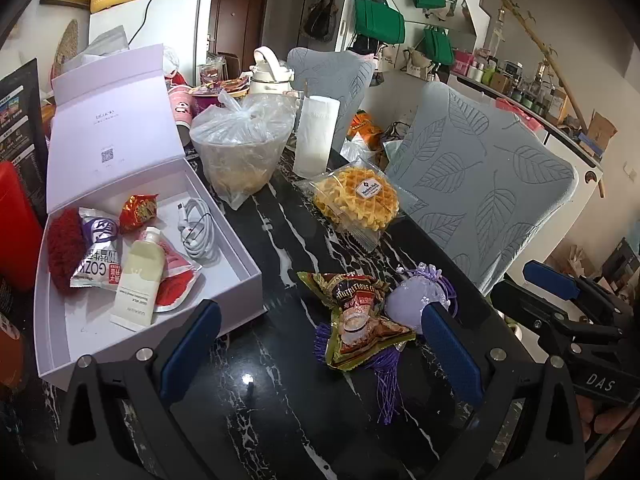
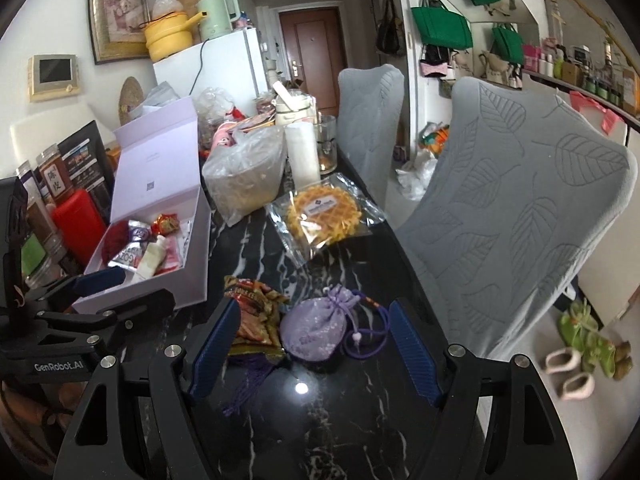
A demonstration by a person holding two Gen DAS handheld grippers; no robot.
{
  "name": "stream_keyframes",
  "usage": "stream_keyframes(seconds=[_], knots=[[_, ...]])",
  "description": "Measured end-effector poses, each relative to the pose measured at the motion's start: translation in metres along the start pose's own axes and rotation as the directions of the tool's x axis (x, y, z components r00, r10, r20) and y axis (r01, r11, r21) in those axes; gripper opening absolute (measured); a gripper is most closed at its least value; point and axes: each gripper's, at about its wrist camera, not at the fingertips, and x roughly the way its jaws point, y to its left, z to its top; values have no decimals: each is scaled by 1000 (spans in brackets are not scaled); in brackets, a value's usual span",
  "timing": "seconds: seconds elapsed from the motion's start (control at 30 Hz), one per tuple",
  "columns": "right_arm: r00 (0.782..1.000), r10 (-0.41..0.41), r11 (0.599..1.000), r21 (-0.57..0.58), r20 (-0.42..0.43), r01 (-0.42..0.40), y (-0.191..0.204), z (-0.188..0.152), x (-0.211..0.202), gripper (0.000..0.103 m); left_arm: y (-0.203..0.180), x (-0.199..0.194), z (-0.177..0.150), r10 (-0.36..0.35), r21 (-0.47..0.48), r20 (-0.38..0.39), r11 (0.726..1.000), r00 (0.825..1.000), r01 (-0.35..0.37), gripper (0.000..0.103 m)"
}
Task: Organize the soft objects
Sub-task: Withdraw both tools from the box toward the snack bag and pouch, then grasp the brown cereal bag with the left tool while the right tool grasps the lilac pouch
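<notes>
A green-and-red snack packet (image 1: 360,320) lies on the black marble table (image 1: 280,400), overlapping the tassel of a purple drawstring sachet (image 1: 412,300). My left gripper (image 1: 320,312) hovers open, the packet between its blue fingers (image 1: 196,344). In the right wrist view the sachet (image 2: 316,328) lies between the fingers of my open right gripper (image 2: 314,312), with the packet (image 2: 256,312) by the left finger. The open white box (image 1: 240,252) at the left holds a red fuzzy item (image 1: 66,248), snack packets, a cream tube (image 1: 140,276) and a white cable (image 1: 196,228).
A wrapped waffle (image 1: 356,200) lies mid-table. Behind it stand a bagged bowl (image 1: 240,148) and a paper roll (image 1: 316,136). Two grey leaf-patterned chairs (image 1: 480,192) line the table's right edge. A red container (image 1: 16,224) and jars (image 2: 40,208) crowd the left.
</notes>
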Motion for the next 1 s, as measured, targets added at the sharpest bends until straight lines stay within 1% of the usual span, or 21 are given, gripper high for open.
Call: stream_keyframes(seconds=[0.17, 0.27, 0.37, 0.4, 0.47, 0.53, 0.63, 0.77, 0.87, 1.0], knots=[[1000, 10, 1000, 10, -24, -10, -8, -9, 20, 77, 0, 20, -6, -4, 16, -36, 1000, 999, 4, 102], [999, 15, 1000, 14, -49, -14, -11, -13, 36, 77, 1, 28, -8, -18, 9, -47, 1000, 999, 19, 102], [997, 14, 1000, 16, -74, -13, -15, -15, 52, 78, 1, 33, -9, -11, 15, -47, 1000, 999, 12, 102], [997, 11, 1000, 18, -80, -10, -16, -15, 56, 78, 1, 34, -8, -10, 18, -46, 1000, 999, 11, 102], [996, 8, 1000, 24, -93, -6, -19, -15, 65, 84, 1, 37, -8, -4, 24, -48, 1000, 999, 5, 102], [994, 8, 1000, 28, -106, -5, -21, -14, 73, 85, 3, 41, -7, 6, 18, -56, 1000, 998, -5, 102], [991, 5, 1000, 29, -133, -1, -24, -13, 86, 89, 6, 44, -6, 4, 2, -62, 1000, 998, -4, 102], [985, 9, 1000, 30, -175, -4, -26, -13, 103, 89, 7, 46, -5, -2, -3, -64, 1000, 998, 2, 102], [982, 37, 999, 39, -187, -30, -26, -15, 110, 89, 6, 48, -4, -7, 4, -59, 1000, 998, 8, 102], [982, 33, 999, -3, -185, -34, -20, -18, 111, 90, 6, 50, -1, -29, 0, -66, 1000, 997, 29, 102]])
